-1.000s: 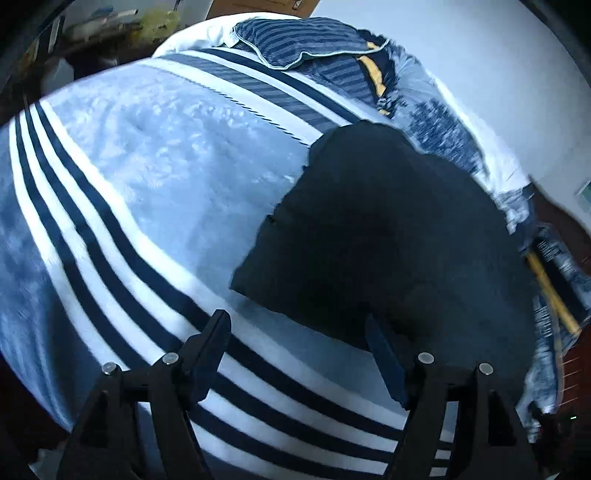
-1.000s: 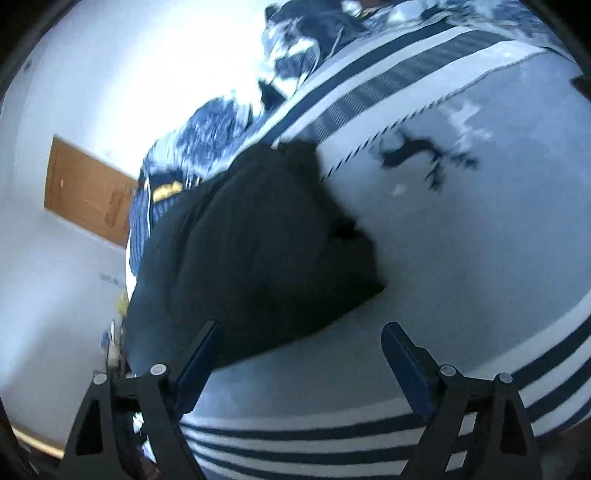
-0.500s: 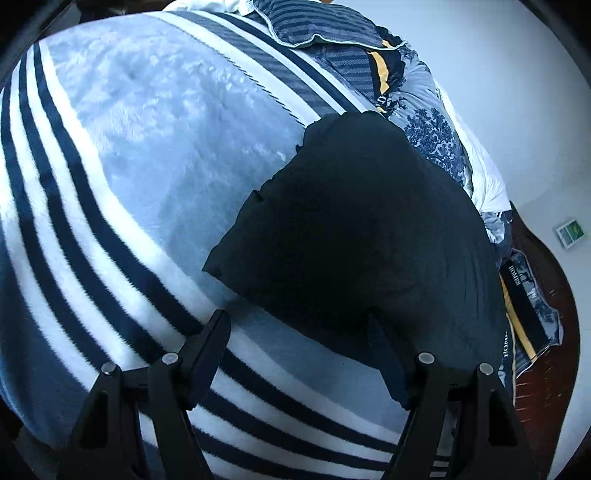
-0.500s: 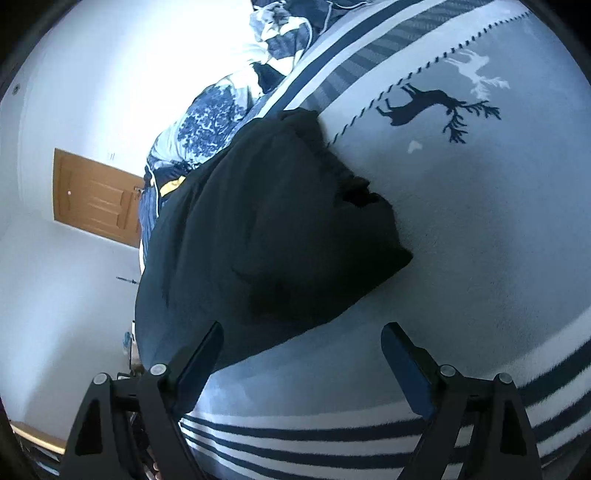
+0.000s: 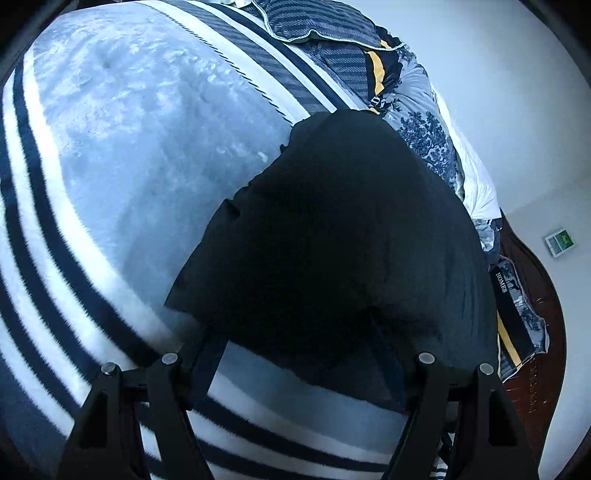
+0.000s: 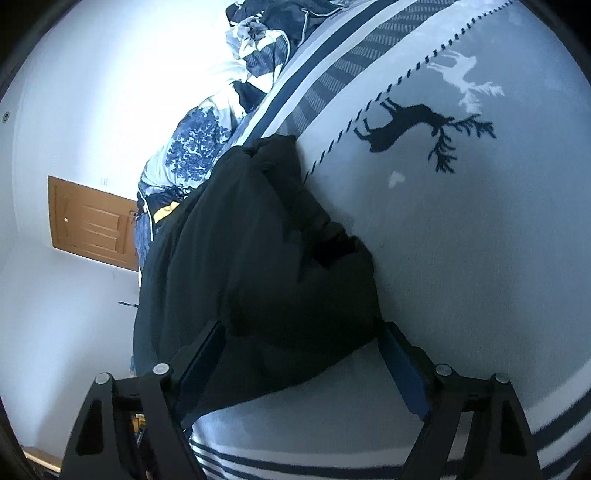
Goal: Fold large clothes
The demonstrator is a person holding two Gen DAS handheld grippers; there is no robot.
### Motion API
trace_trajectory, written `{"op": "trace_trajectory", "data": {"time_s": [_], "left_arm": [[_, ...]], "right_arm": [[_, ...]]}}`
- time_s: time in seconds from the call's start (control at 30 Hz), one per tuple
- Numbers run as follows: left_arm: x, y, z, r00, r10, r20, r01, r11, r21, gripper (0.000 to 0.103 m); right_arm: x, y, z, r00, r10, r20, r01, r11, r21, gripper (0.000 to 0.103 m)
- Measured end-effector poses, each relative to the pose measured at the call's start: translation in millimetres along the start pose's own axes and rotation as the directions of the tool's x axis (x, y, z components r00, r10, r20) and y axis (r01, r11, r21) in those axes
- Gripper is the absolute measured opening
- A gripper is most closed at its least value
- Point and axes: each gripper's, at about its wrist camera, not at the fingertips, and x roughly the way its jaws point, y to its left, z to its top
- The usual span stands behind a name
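Observation:
A large black garment (image 5: pixel 332 240) lies bunched on a pale blue blanket (image 5: pixel 129 166) with navy and white stripes. In the left wrist view my left gripper (image 5: pixel 295 352) stands open low over the garment's near corner, whose edge lies between the fingers without being pinched. In the right wrist view the same garment (image 6: pixel 258 258) forms a rumpled heap on the blanket (image 6: pixel 461 258). My right gripper (image 6: pixel 303 352) straddles its near edge, and its jaws are closing with the cloth between them. The pads do not press on the cloth.
Patterned blue and white bedding (image 5: pixel 424 136) and a striped pillow (image 5: pixel 314 22) are piled along the bed's far side, beside a white wall. Dark wood (image 5: pixel 535 332) borders the bed at right. A brown door (image 6: pixel 92 221) is at left. A deer motif (image 6: pixel 406 125) marks the blanket.
Both grippers have sunk closer to the black garment, which fills more of each view. Its near edge now lies between each pair of fingers instead of ahead of them.

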Motion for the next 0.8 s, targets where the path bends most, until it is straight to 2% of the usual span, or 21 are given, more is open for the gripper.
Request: {"op": "trace_trajectory", "data": {"time_s": [0.1, 0.17, 0.2, 0.27, 0.3, 0.37, 0.47, 0.53, 0.63, 0.67, 0.73, 0.77, 0.8], "left_arm": [[7.4, 3.4, 4.7, 1.000, -0.003, 0.002, 0.003, 1.000, -0.022, 0.076], [8.4, 2.3, 6.9, 1.000, -0.007, 0.005, 0.007, 1.000, -0.023, 0.076], [7.5, 1.4, 7.5, 1.000, -0.010, 0.009, 0.010, 1.000, -0.016, 0.073], [6.9, 1.7, 9.2, 0.999, -0.041, 0.010, 0.041, 0.999, -0.017, 0.039], [7.4, 3.1, 10.5, 0.998, -0.062, 0.005, 0.062, 0.998, -0.028, 0.034], [3.6, 4.8, 12.0, 0.998, -0.062, 0.026, 0.063, 0.998, -0.027, 0.013], [-7.9, -1.3, 12.4, 0.998, -0.041, 0.041, 0.041, 0.999, 0.012, 0.005], [-26.2, -8.1, 11.9, 0.997, -0.039, 0.060, 0.036, 0.998, 0.051, 0.003], [-64.9, -6.9, 8.0, 0.993, -0.074, 0.093, 0.069, 0.996, 0.058, 0.003], [-77.4, -4.3, 2.9, 0.993, -0.066, 0.102, 0.059, 0.996, 0.067, 0.003], [-88.3, -1.6, -8.1, 0.994, -0.007, 0.112, -0.006, 0.993, 0.117, 0.003], [-87.8, 3.0, -16.0, 0.993, 0.050, 0.106, -0.065, 0.988, 0.143, 0.003], [-83.9, 8.6, -21.4, 0.992, 0.086, 0.087, -0.098, 0.986, 0.135, 0.003]], "right_arm": [[9.5, 4.2, 2.8, 1.000, -0.020, -0.011, 0.019, 0.999, -0.028, 0.067], [14.8, 5.6, 2.6, 1.000, -0.016, -0.023, 0.016, 0.999, -0.037, 0.051], [16.3, 6.9, 2.4, 0.999, -0.020, -0.026, 0.019, 0.999, -0.047, 0.047], [15.4, 11.1, 2.0, 1.000, -0.022, -0.020, 0.021, 0.997, -0.076, 0.029], [14.1, 14.3, 1.8, 1.000, -0.027, -0.013, 0.025, 0.995, -0.098, 0.024], [12.0, 19.4, 1.2, 0.999, -0.038, -0.005, 0.037, 0.990, -0.135, 0.013], [9.2, 22.9, -1.2, 0.999, -0.048, -0.011, 0.045, 0.986, -0.161, 0.006], [0.5, 27.6, -4.5, 0.999, -0.048, 0.001, 0.047, 0.984, -0.171, 0.005], [-33.7, 42.8, -22.3, 0.999, -0.030, 0.035, 0.037, 0.976, -0.215, 0.003], [-48.9, 45.4, -33.2, 0.999, -0.025, 0.044, 0.034, 0.974, -0.225, 0.003], [-68.3, 44.3, -52.8, 0.999, -0.022, 0.044, 0.032, 0.969, -0.243, 0.003], [-75.5, 40.5, -66.8, 0.999, -0.034, 0.028, 0.039, 0.968, -0.248, 0.003], [-76.2, 37.8, -74.0, 0.998, -0.058, 0.010, 0.058, 0.966, -0.252, 0.003]]}}
